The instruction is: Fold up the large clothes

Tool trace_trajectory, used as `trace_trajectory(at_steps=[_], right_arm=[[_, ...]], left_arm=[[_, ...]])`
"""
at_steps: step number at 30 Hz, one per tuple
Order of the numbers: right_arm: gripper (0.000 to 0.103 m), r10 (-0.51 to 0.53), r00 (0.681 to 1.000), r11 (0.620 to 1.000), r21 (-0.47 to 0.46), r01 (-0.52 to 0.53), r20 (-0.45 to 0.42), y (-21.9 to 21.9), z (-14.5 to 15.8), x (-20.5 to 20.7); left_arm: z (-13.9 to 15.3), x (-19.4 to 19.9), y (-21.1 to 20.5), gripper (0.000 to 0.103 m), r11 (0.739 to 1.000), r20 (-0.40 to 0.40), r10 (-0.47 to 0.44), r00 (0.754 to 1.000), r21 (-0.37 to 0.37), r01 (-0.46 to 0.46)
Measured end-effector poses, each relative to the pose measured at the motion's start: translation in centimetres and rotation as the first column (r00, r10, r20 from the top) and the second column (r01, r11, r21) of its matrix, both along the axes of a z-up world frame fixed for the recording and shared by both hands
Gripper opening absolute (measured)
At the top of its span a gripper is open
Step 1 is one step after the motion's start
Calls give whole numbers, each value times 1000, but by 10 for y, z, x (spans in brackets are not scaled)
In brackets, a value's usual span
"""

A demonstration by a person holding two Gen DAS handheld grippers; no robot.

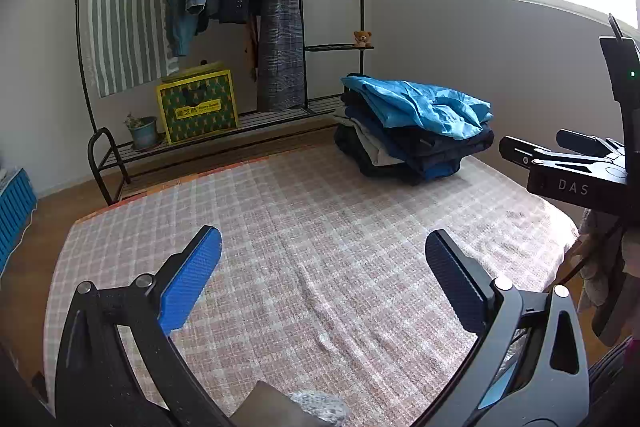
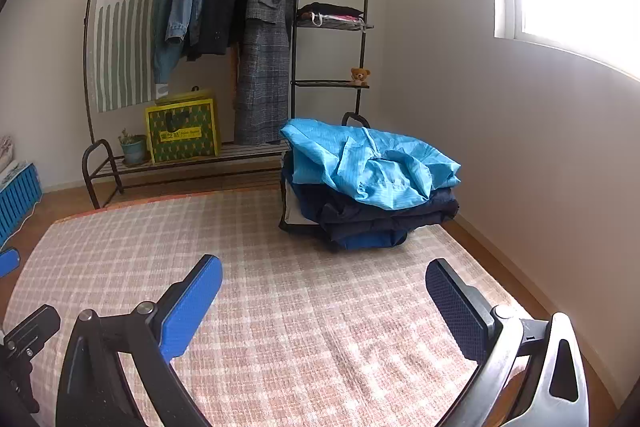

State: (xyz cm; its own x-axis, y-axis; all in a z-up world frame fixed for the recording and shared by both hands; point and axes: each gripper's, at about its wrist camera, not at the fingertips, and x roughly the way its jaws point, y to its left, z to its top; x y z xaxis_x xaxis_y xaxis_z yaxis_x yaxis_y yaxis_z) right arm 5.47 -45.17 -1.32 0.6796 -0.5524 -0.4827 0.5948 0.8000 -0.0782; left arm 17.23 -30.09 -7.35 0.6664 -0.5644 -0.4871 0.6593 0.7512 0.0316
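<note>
Risk: pile [image 2: 368, 183] toppled if top blue garment [image 1: 416, 103] is yanked; both tools, left tool [image 1: 324, 279] and right tool [image 2: 324, 299], wide open, nothing held; pile's tidiness prob. loose.

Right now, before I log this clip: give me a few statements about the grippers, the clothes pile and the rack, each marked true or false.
1. Both the left gripper and the right gripper are open and hold nothing. True.
2. A light blue garment lies on top of the pile of clothes. True.
3. The pile sits on the rack's bottom shelf. False: it sits on the checked cover, at its far corner.
4. The teddy bear sits on a side shelf of the clothes rack. True.
5. A garment is spread flat between the grippers. False: only bare checked cover lies there.
</note>
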Motion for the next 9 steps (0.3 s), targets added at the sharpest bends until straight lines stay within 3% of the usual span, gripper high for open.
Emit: trace_trajectory(at_steps=[9], right_arm=[[103, 10, 1000, 1000, 0, -10, -9, 3, -2, 1]], left_arm=[[-2, -3, 0, 103, 1000, 23, 2, 1000, 0, -2]])
